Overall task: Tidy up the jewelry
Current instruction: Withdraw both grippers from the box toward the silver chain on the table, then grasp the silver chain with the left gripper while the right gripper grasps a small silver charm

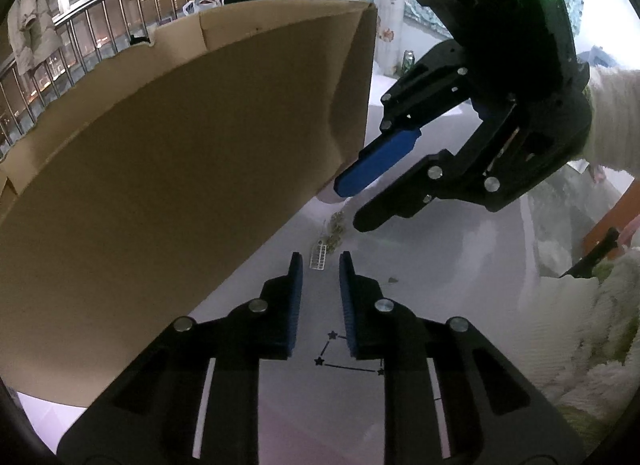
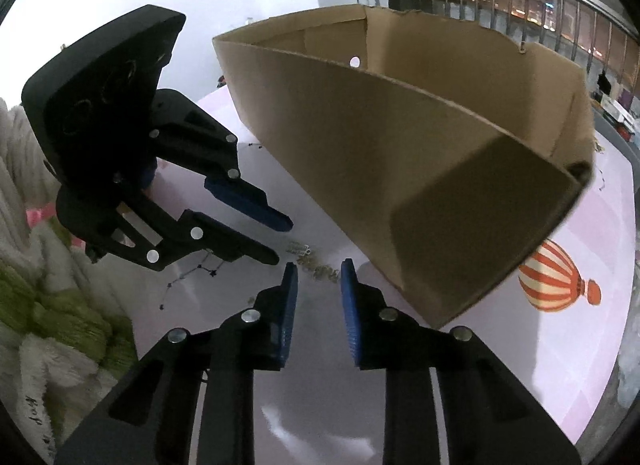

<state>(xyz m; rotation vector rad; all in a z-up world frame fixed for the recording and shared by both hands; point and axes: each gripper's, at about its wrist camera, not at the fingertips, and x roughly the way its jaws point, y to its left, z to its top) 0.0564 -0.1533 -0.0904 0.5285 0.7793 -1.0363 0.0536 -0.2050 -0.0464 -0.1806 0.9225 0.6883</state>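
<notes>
A small heap of gold-coloured jewelry (image 1: 335, 230) lies on the table beside the corner of an open cardboard box (image 1: 180, 153). A small white card-like piece (image 1: 319, 257) lies next to the heap. My left gripper (image 1: 319, 261) is open and empty, just short of that piece. My right gripper (image 1: 352, 205) is open and hovers above the heap from the right. In the right wrist view the jewelry (image 2: 316, 265) lies just ahead of my right gripper (image 2: 319, 271), with the left gripper (image 2: 282, 241) open at its left and the box (image 2: 400, 153) at the right.
The table (image 2: 500, 345) has a pale pink cover printed with a striped hot-air balloon (image 2: 554, 279) and star-line drawings (image 1: 340, 353). Fluffy white and green cloth (image 2: 48, 297) lies at the table's side. A railing (image 1: 80, 49) and hanging clothes stand behind the box.
</notes>
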